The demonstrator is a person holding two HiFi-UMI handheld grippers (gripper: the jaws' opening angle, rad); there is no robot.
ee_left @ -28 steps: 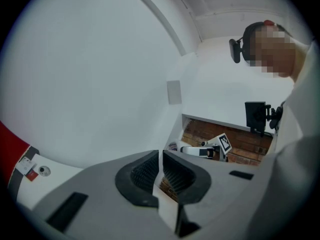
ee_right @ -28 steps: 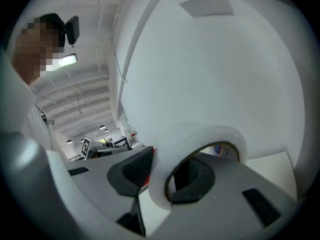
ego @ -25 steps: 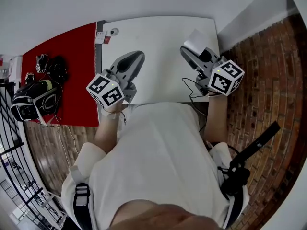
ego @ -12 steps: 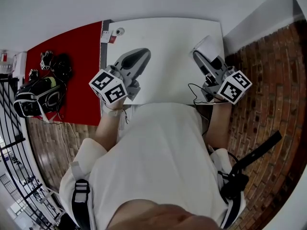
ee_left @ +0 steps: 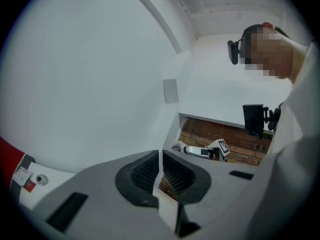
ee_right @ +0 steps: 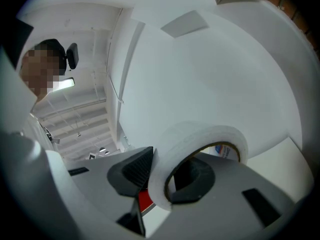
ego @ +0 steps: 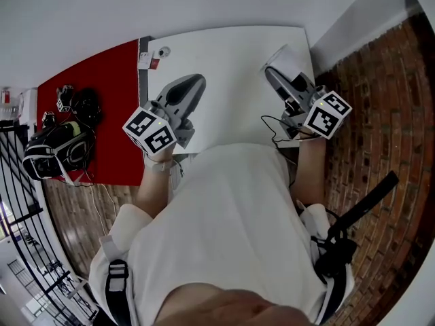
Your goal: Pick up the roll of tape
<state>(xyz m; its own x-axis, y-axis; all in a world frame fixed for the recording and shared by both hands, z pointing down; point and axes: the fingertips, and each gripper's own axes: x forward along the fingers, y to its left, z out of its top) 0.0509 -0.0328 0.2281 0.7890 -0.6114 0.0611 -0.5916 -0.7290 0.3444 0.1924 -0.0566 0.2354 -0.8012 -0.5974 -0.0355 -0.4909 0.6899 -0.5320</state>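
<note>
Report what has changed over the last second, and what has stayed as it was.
Nothing was taken hold of or let go. The right gripper has turned slightly at the wrist. Its fingers stay clamped on the wall of the roll of tape, held over the white table. The left gripper stays shut and empty.

White roll of tape (ee_right: 196, 135), white table (ego: 231, 66), red mat (ego: 102, 80)

Counter (ego: 231, 66) ahead of person. Left gripper (ego: 192, 85) over counter's near left part. Right gripper (ego: 274, 75) over its right edge, well apart from left. Right gripper carries roll of tape (ee_right: 196, 135): one of fingers (ee_right: 138, 168) outside ring, other inside. Small item (ego: 163, 51), perhaps camera, at counter's far left corner. Adjoining surface (ego: 102, 80) left of counter carries bags (ego: 58, 148).
</note>
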